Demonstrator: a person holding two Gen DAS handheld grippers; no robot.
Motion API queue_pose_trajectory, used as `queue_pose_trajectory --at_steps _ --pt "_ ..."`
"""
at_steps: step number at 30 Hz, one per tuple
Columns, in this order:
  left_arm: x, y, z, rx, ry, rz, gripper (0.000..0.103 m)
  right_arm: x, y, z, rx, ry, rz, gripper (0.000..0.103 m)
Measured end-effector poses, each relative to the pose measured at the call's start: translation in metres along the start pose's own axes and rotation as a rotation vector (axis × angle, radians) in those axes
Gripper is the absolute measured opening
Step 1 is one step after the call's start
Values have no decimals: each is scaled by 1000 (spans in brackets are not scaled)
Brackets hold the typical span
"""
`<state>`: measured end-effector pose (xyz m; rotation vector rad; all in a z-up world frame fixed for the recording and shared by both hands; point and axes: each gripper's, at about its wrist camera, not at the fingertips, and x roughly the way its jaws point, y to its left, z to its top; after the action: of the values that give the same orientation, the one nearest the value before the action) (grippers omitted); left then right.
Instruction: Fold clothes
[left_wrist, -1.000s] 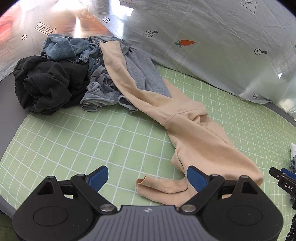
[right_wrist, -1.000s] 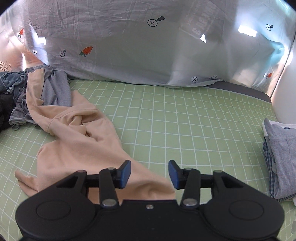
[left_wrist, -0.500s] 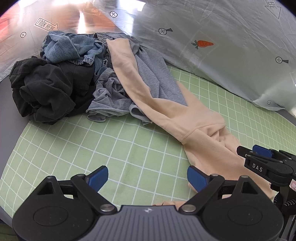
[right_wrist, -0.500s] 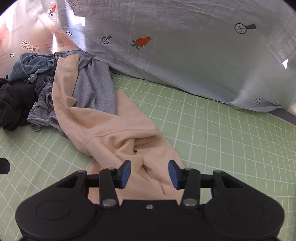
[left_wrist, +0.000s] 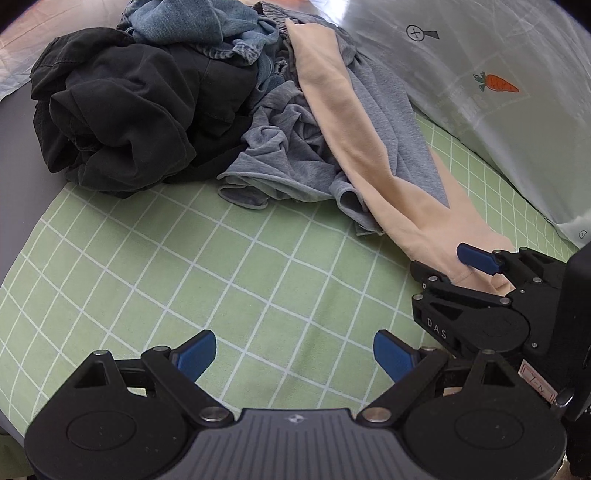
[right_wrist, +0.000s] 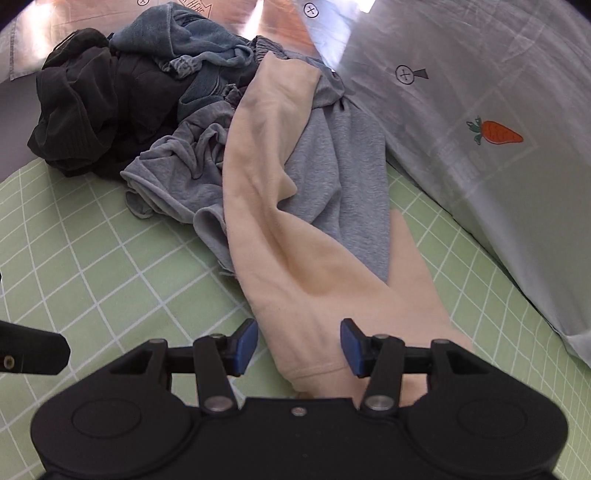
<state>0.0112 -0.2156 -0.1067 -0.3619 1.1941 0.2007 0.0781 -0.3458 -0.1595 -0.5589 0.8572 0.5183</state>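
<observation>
The right claw (right_wrist: 297, 345) hung low over the peach garment (right_wrist: 295, 236), its blue pads set on either side of the hemmed end but not pressing the cloth; its jaws had just been opening a little, with the fabric lying between them ungripped. The left claw (left_wrist: 293, 354) stood spread wide over bare green grid mat (left_wrist: 184, 273), holding nothing, just beside the right one.

The peach garment lay as a long strip across the mat, its far end draped up over the grey shirt (right_wrist: 332, 177) and into the heap of unfolded clothes, where a black garment (left_wrist: 122, 107) and blue denim (left_wrist: 199, 22) were bunched together. It looked like soft, thick knit, light and limp, likely to sag and trail when lifted and to drag the grey shirt with it, since the two overlap. It was neither fragile nor slippery by the look of it. The stitched hem under the right claw seemed the best place to grip, being doubled and firm; a second hold further along the same edge would probably let the piece be pulled clear and spread flat.

As for writing, the right claw's body bore the letters "DAS" (left_wrist: 437, 328) in the left view. The pale sheet (right_wrist: 480, 92) behind carried a printed carrot (right_wrist: 495, 133) and a crossed-circle mark (right_wrist: 404, 74); other lettering there was too faint to read.
</observation>
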Motion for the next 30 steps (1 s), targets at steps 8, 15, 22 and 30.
queue_pose_trajectory --at_steps 8,15,22,30 --pt "-2 -4 12 18 -29 11 92 -1 -25 -4 41 -24 -69 7" --pt "-10 -25 8 62 -49 5 92 -79 -139 -58 362 -138 -382 6" --pt "-19 -59 -7 131 -54 -39 92 -126 -269 -177 700 71 -748 6" --pt "-21 -84 -22 190 -41 -62 92 -140 -252 -233 827 142 -689 56"
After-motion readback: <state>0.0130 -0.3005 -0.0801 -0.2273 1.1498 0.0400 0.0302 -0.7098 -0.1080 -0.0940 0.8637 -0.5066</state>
